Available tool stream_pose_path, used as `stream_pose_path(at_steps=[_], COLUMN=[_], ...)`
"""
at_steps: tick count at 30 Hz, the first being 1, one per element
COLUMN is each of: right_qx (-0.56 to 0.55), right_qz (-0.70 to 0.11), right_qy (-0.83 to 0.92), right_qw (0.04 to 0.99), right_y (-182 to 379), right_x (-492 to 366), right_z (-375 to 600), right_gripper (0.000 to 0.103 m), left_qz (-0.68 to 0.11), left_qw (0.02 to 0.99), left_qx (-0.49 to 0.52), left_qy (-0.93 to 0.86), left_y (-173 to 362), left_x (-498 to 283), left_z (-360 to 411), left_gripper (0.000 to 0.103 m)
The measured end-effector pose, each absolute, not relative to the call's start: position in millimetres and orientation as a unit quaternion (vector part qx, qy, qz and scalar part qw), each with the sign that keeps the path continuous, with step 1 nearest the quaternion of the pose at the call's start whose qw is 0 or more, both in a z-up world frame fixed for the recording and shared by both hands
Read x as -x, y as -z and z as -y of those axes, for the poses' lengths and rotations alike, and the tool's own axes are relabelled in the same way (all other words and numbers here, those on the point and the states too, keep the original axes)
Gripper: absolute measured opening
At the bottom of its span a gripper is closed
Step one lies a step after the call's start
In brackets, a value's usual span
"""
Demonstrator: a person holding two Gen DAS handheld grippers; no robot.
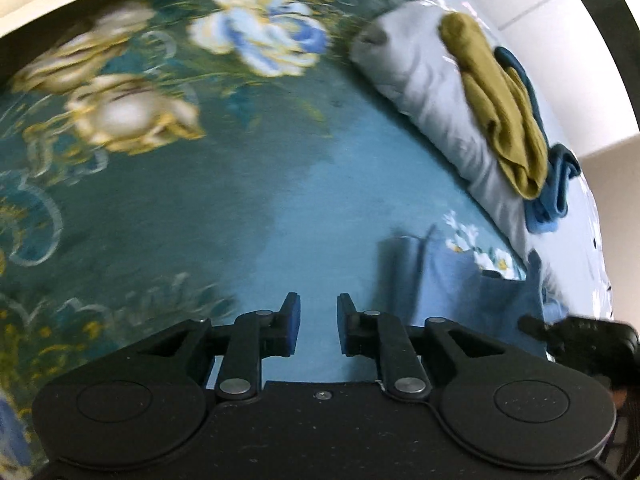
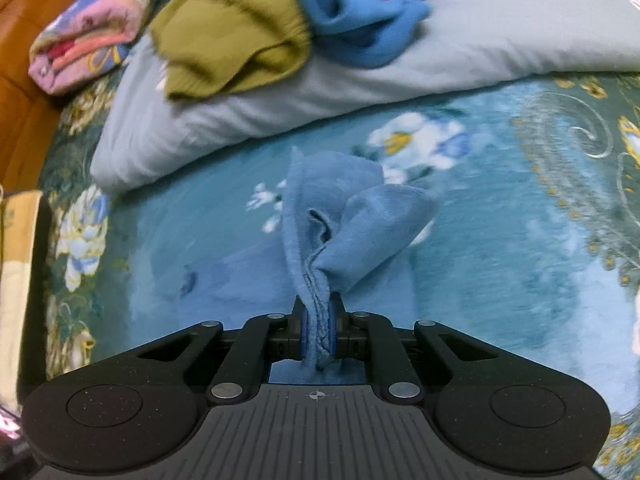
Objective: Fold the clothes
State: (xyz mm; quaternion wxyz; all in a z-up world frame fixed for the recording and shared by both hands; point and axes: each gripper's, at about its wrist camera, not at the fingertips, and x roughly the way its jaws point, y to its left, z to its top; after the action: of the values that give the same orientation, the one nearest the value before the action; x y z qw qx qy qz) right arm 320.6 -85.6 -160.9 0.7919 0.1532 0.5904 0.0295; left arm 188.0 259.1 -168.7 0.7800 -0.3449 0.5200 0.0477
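Note:
A light blue garment (image 2: 352, 220) hangs bunched from my right gripper (image 2: 319, 328), which is shut on several layers of its edge above the bed. In the left wrist view the same light blue garment (image 1: 460, 292) shows at the lower right, with the right gripper (image 1: 580, 336) beside it. My left gripper (image 1: 319, 320) stands open with a narrow gap, nothing between its blue-padded fingers, over the teal floral bedspread (image 1: 280, 208).
A grey pillow (image 2: 360, 92) lies across the bed with an olive garment (image 2: 232, 44) and blue garments (image 2: 360, 20) piled on it. Folded colourful cloth (image 2: 88, 36) sits at the far left by a wooden headboard (image 2: 24, 40). A cardboard box (image 2: 16, 240) stands at the left edge.

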Motion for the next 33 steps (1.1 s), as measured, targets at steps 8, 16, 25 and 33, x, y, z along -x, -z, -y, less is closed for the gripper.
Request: stream_pose_path(at_steps=[8,16,25,33], right_qx=[-0.127,-0.108,-0.192,-0.248], right_qz=[-0.615,-0.634,-0.591,-0.571], right_qy=[-0.061,-0.086,-0.151,-0.012], right_qw=[0.776,0.761,0.769,0.783], right_y=[184,200,166,169], right_x=[-319,-305,-291,-247], right_z=[0,-29,8,118], right_gripper=[0.008,0.017,0.024,0.038], left_qz=[-0.522,-0.522,-0.523,-0.549], left_qw=[0.766,0.767,0.775,0.771], left_qx=[0.373,0.371,0.354,0.297], left_qy=[-0.053,-0.04,0.034,0.126], left_y=[183,185,175,174], left_x=[-160,-155,-172,-216], left_z=[-274,-273,-223,-160], left_gripper=[0.018,0.027,0.042,0.053])
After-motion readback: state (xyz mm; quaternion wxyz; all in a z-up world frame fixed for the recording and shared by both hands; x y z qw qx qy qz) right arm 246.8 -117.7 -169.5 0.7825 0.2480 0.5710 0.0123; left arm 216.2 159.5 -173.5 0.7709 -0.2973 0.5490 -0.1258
